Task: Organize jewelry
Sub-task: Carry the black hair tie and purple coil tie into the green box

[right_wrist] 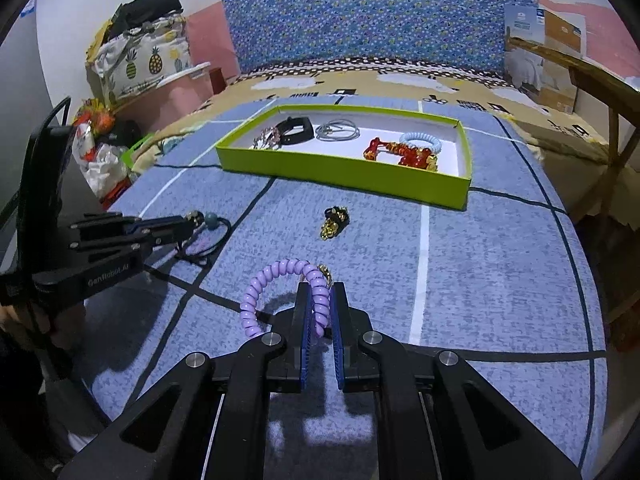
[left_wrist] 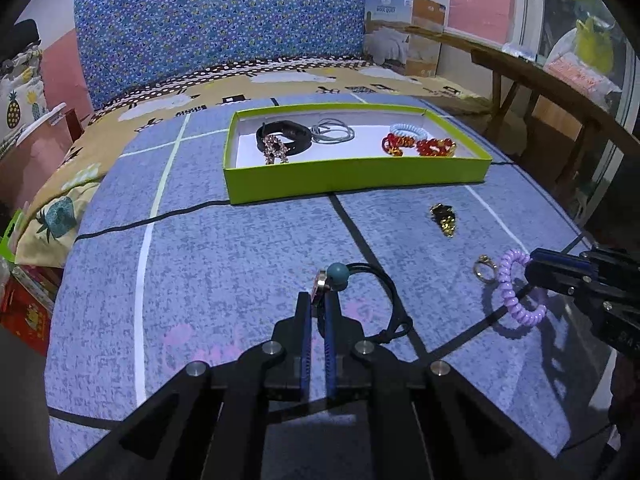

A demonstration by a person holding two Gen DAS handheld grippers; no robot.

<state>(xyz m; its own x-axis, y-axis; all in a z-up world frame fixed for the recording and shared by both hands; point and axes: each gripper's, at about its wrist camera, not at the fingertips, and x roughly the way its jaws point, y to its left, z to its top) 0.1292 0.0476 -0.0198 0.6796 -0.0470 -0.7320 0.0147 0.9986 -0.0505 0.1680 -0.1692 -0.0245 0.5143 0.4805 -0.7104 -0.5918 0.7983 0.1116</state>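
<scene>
My left gripper [left_wrist: 318, 296] is shut on a small metal ring piece [left_wrist: 320, 280] joined to a black cord [left_wrist: 394, 300] with a teal bead [left_wrist: 335, 276]; the cord loop lies on the blue cover. My right gripper [right_wrist: 320, 292] is shut on a purple spiral hair tie [right_wrist: 256, 292], whose coil stands up between the pads. A gold ring [right_wrist: 325, 272] lies just behind the tie, on the cover. Farther on, a gold and black cluster piece [right_wrist: 335, 222] lies loose. The green box [right_wrist: 344, 178] beyond holds a black band, grey cords, a pale blue spiral tie and red-gold beads.
The blue checked cover [left_wrist: 240, 264] spreads over a bed with a patterned headboard [left_wrist: 224, 20]. A wooden bench [left_wrist: 540, 92] runs along the right side. Bags and boxes [right_wrist: 132, 60] are piled past the bed's left edge.
</scene>
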